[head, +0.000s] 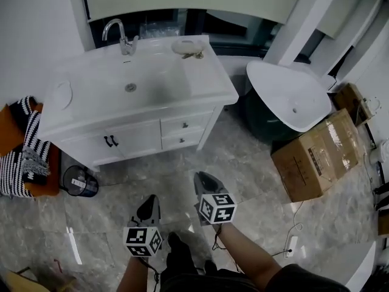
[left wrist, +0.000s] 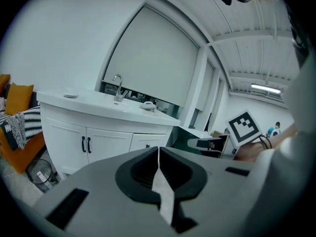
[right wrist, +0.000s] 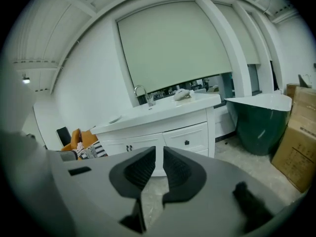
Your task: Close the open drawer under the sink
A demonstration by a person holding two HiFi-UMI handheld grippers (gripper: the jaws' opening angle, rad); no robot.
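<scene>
White drawers (head: 184, 132) at the vanity's (head: 209, 81) right front look closed flush beneath the sink (head: 130, 85), so the left gripper (head: 149, 208), pinched shut and empty, and right gripper (head: 206, 184), barely ajar on nothing, hover clear over the floor (head: 249, 163).

A: Your left gripper (head: 149, 204) sits at lower centre-left, jaws pressed together, empty.
B: Your right gripper (head: 206, 178) is just right of it, slightly higher, jaws a narrow slit apart, nothing between. Both point up-frame.
</scene>
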